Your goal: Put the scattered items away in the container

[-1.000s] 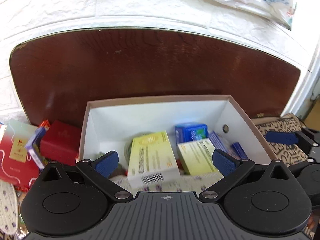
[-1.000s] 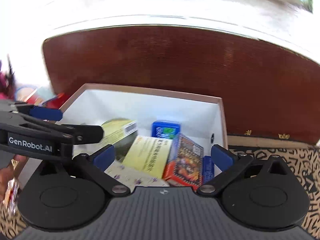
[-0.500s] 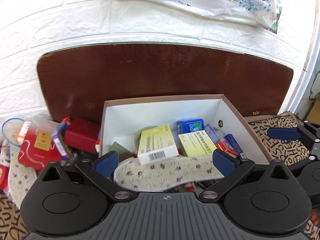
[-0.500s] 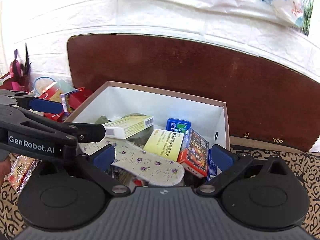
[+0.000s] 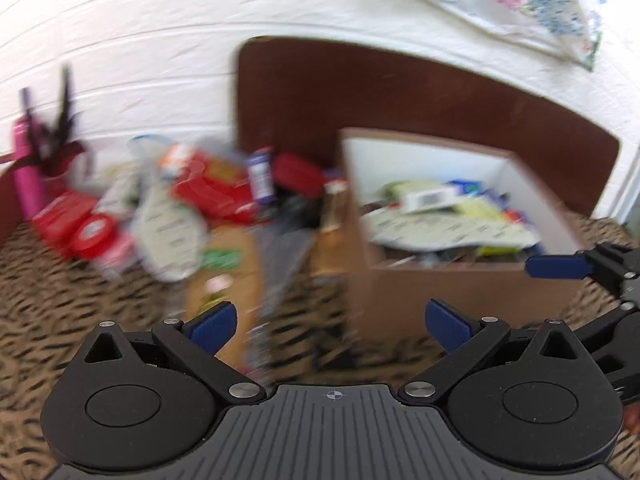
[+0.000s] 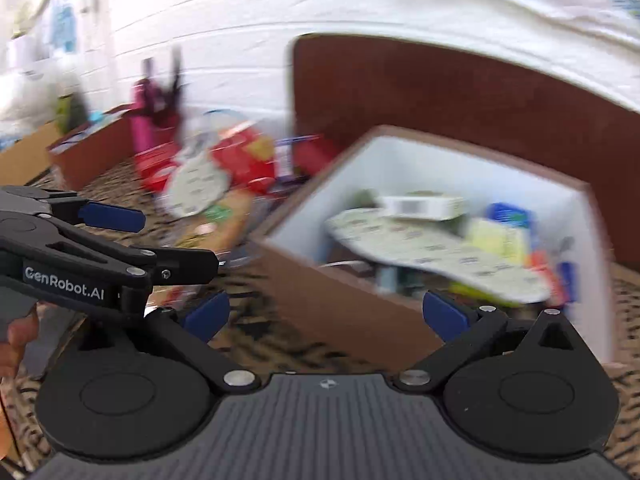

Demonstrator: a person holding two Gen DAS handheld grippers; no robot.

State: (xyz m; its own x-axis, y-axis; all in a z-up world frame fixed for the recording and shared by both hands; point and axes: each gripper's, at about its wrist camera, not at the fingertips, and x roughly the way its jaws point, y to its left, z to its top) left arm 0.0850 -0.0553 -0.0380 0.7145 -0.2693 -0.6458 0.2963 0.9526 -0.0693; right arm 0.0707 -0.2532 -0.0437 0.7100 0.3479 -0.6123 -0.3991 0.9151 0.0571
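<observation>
Both grippers, left (image 5: 327,322) and right (image 6: 325,312), we note wide open, empty; brown white-lined cardboard box (image 5: 460,292) rim near, patterned cloth (image 5: 80,308) bare between.

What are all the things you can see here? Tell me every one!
Box: one, brown outside, white inside, on the right, holding items.
Insole in box: one, pale floral, lying on top of the contents.
Small cartons in box: several, yellow, white, blue; blurred.
Insole outside: one, pale, in the pile left of the box.
Red packs: several, in the pile; blurred.
Pink bottle: one, far left by the wall.
Brown board: one, behind the box.
Patterned cloth: one, tan and black, under everything.
Left gripper: open, empty.
Right gripper: open, empty.
</observation>
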